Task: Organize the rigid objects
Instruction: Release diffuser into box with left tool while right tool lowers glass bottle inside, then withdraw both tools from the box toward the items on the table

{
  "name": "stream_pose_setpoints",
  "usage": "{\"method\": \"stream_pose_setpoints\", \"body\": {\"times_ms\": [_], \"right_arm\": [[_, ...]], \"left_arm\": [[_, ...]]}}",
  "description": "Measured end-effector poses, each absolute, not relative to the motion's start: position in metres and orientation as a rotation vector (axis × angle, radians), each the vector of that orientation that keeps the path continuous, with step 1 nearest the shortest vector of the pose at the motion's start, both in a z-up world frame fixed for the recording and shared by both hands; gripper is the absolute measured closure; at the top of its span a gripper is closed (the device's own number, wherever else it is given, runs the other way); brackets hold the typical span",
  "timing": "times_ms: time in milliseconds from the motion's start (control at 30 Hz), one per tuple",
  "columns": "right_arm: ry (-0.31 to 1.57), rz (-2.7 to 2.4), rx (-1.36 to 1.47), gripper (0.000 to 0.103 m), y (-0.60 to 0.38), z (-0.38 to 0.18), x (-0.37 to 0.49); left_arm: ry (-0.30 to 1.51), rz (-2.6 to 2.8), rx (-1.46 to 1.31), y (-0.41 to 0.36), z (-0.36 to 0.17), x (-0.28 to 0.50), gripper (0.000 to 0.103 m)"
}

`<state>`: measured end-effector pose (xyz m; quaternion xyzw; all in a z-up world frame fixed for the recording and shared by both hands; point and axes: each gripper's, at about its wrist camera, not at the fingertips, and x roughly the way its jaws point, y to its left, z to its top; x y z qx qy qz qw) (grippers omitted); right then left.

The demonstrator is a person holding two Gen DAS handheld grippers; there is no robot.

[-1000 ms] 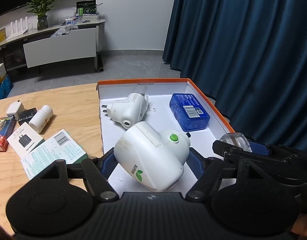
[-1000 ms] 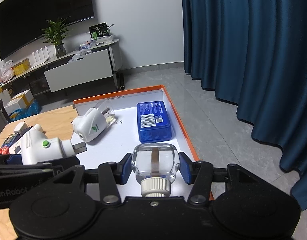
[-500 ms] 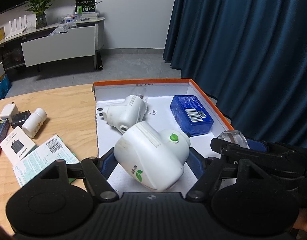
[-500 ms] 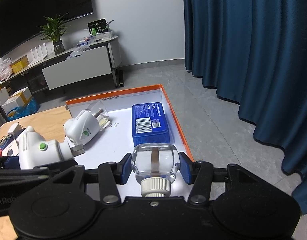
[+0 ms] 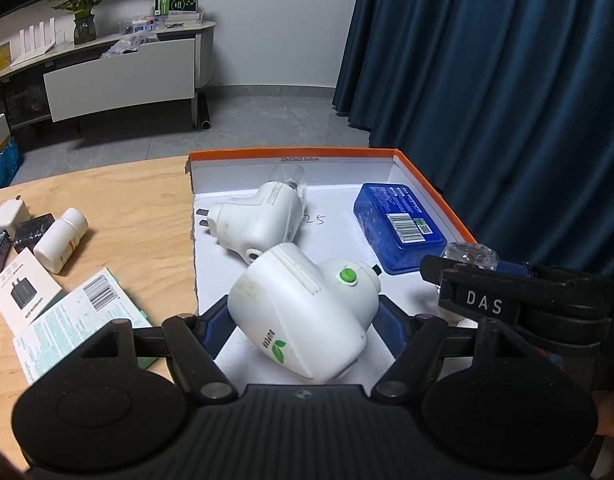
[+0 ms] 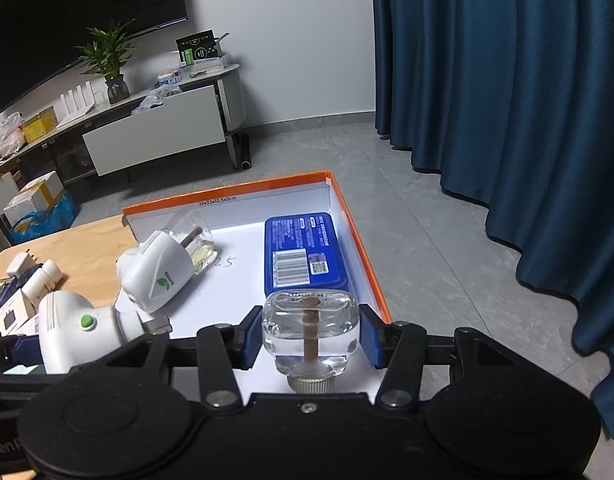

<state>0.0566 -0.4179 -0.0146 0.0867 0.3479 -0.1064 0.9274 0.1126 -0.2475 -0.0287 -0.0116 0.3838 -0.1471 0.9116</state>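
My left gripper [image 5: 301,320] is shut on a white plug-in device [image 5: 307,312] with a green button, held above the near part of the orange-rimmed white box [image 5: 291,155]. It also shows in the right wrist view [image 6: 83,336]. My right gripper [image 6: 307,338] is shut on a clear liquid bottle [image 6: 311,328] with a brown wick, over the box's near right corner. The bottle [image 5: 471,254] shows at the right of the left wrist view. In the box lie a second white plug-in device [image 5: 259,224] with its bottle and a blue case [image 5: 399,226].
On the wooden table [image 5: 139,216] left of the box lie a white pill bottle [image 5: 61,246], a white charger [image 5: 11,216], a black block [image 5: 29,230], a charger box [image 5: 23,296] and a green-white carton [image 5: 79,312]. Dark blue curtains [image 6: 507,120] hang at the right.
Both grippers have drifted a little with their loads; the box contents now sit slightly further right in the left view and further away in the right view. Both grips are unchanged.
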Motion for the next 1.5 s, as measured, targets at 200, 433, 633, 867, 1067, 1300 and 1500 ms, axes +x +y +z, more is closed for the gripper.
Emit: {"method": "stream_pose_setpoints", "body": {"times_ms": [200, 433, 633, 867, 1067, 1300, 1500], "right_arm": [[0.717, -0.211, 0.184, 0.043, -0.421, -0.015, 0.064], [0.684, -0.221, 0.193, 0.038, -0.423, -0.008, 0.063], [0.662, -0.242, 0.195, 0.038, -0.423, 0.004, 0.054], [0.630, -0.254, 0.201, 0.035, -0.417, 0.019, 0.037], [0.619, -0.255, 0.216, 0.029, -0.401, 0.024, 0.025], [0.632, -0.210, 0.204, 0.026, -0.361, 0.023, 0.018], [0.658, -0.141, 0.204, 0.026, -0.317, 0.014, 0.022]], "left_arm": [[0.797, -0.308, -0.035, -0.247, -0.029, 0.118, 0.028], [0.803, -0.350, -0.056, -0.248, -0.030, 0.120, 0.030], [0.774, -0.391, -0.055, -0.254, -0.018, 0.111, 0.023], [0.764, -0.366, -0.056, -0.240, -0.007, 0.101, 0.023], [0.745, -0.318, -0.039, -0.213, 0.002, 0.089, 0.019], [0.748, -0.233, -0.050, -0.163, 0.005, 0.081, 0.018], [0.742, -0.159, -0.054, -0.119, 0.008, 0.075, 0.018]]}}
